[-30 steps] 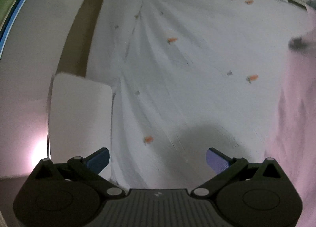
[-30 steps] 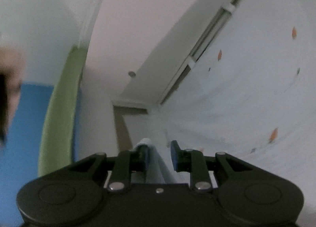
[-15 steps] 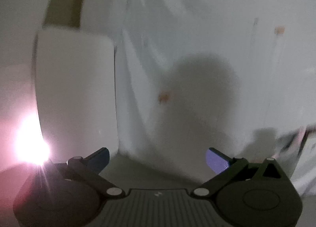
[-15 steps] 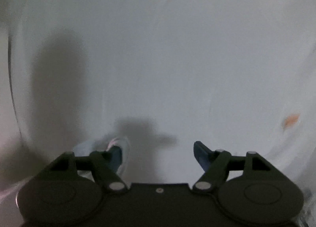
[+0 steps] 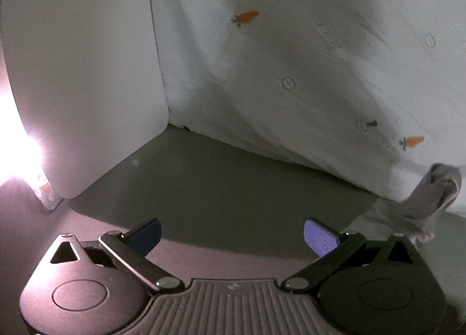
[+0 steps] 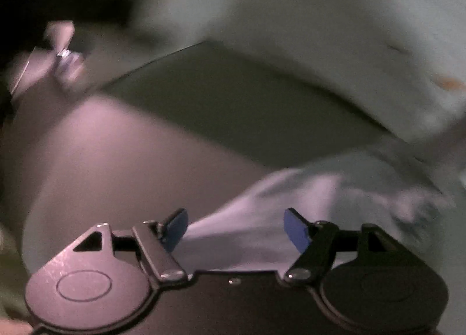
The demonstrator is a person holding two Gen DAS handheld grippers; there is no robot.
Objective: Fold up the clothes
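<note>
Near the bed's carrot-print sheet (image 5: 291, 52), both the left tool (image 5: 232, 234) and right tool (image 6: 235, 227) gape empty, pale garment (image 6: 262, 230) crumpled, folding apparently barely begun.

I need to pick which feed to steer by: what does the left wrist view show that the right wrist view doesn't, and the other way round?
Only the left wrist view is sharp: carrot prints on the white sheet, a white panel and a crumpled grey cloth. Only the right wrist view shows pale cloth lying between the fingers of the right gripper, though blurred. Both show the sheet, dark floor, and an open gripper; the left gripper holds nothing.
</note>
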